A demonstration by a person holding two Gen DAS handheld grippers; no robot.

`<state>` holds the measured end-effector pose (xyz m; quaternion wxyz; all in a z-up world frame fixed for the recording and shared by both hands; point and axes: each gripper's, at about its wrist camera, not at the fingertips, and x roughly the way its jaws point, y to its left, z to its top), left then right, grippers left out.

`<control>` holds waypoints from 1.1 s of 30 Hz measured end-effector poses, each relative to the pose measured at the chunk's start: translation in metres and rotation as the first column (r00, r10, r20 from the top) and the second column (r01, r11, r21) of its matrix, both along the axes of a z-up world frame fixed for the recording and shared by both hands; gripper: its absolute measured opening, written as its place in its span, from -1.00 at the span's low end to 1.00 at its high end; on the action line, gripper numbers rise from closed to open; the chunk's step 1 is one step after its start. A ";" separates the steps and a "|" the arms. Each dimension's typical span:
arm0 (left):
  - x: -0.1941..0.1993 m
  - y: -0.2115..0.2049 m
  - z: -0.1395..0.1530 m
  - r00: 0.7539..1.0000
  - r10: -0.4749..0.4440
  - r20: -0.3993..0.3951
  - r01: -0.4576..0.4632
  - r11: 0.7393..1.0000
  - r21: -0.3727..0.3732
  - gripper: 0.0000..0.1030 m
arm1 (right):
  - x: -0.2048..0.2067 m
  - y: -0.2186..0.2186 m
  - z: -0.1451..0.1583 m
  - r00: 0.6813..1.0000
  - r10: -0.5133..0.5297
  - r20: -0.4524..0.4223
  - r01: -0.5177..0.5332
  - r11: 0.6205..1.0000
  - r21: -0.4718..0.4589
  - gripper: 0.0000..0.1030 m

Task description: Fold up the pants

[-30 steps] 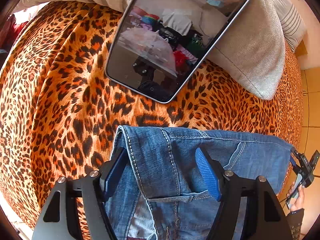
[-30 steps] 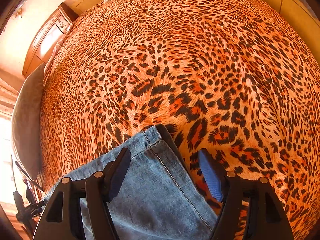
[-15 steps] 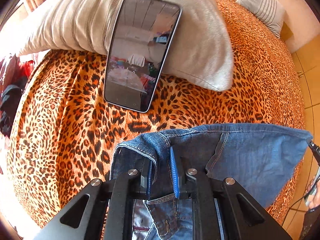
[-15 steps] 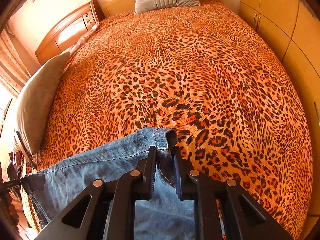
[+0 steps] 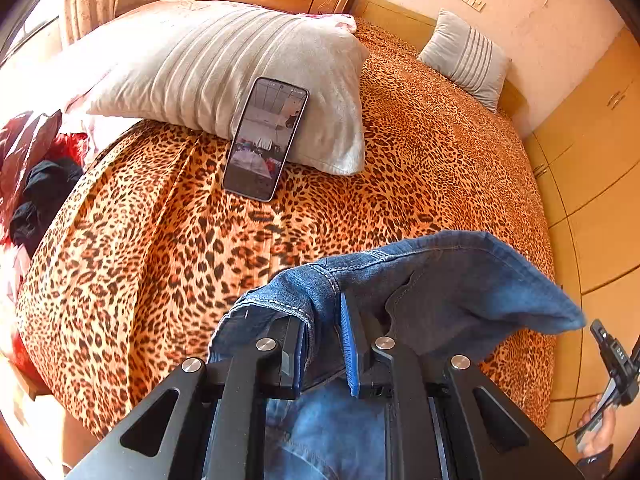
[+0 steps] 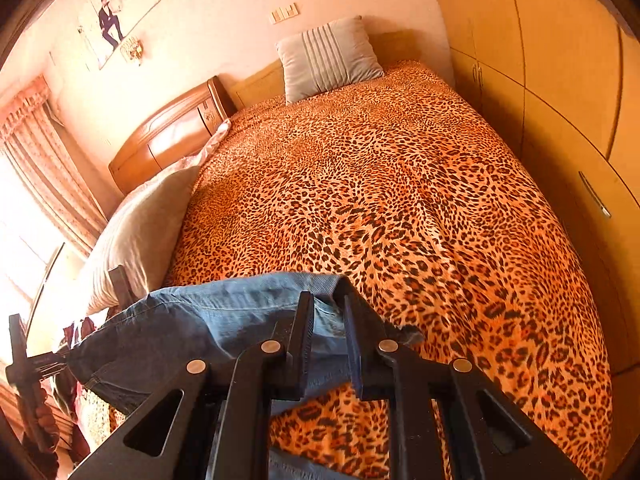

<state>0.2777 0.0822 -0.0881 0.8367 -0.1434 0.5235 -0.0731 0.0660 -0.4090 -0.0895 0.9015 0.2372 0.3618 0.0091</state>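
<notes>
Left wrist view shows the left gripper (image 5: 325, 332) raised above the bed, angled forward and slightly down toward the pillows, its two black jaws drawn close and pinching a bunched fold of the jeans (image 5: 440, 284) between them; the blue pad (image 5: 348, 344) of the right-hand finger presses against the denim. The stitched edge of the jeans wraps over the tip of the left-hand finger, and the cloth runs off to the right as a lifted, sagging span, with more denim hanging below the jaws. At the far right edge of this view the right gripper (image 5: 612, 356) shows as a small dark frame held in a hand (image 5: 596, 424), meeting the far corner of that denim span. In the right wrist view the right gripper (image 6: 326, 328) also sits above the bedspread, pointing along the bed toward the far wall, jaws narrowed and clamped on a hemmed corner of the jeans (image 6: 192, 320); the fabric stretches away to the left, off the surface, toward the left gripper (image 6: 24, 360) at the left edge. So the jeans hang in the air between the two tools, over the near part of the leopard-print bedspread (image 6: 400, 200). Beyond them in the left view a phone (image 5: 266, 138) leans against a large grey pillow (image 5: 224, 68), its lower end resting on the bedspread (image 5: 140, 248). A small striped cushion (image 6: 328, 56) stands at the wall end of the bed, beside the wooden headboard (image 6: 168, 136), and wardrobe doors (image 6: 560, 60) line the right side.
</notes>
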 end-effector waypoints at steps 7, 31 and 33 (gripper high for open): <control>-0.087 0.014 -0.014 0.998 0.019 -0.057 -0.020 1.000 -0.021 -0.71 | -0.096 -0.010 -0.031 0.996 0.015 -0.085 -0.008 0.997 0.078 -0.64; -0.063 0.002 -0.036 0.988 -0.019 -0.154 0.023 1.000 0.022 -0.71 | 0.001 0.036 -0.170 0.915 -0.057 -0.400 0.168 0.954 0.249 -0.75; -0.064 0.002 -0.030 0.990 -0.030 -0.137 0.033 0.999 0.019 -0.71 | -0.008 0.033 -0.148 0.939 -0.038 -0.342 0.145 0.945 0.293 -0.76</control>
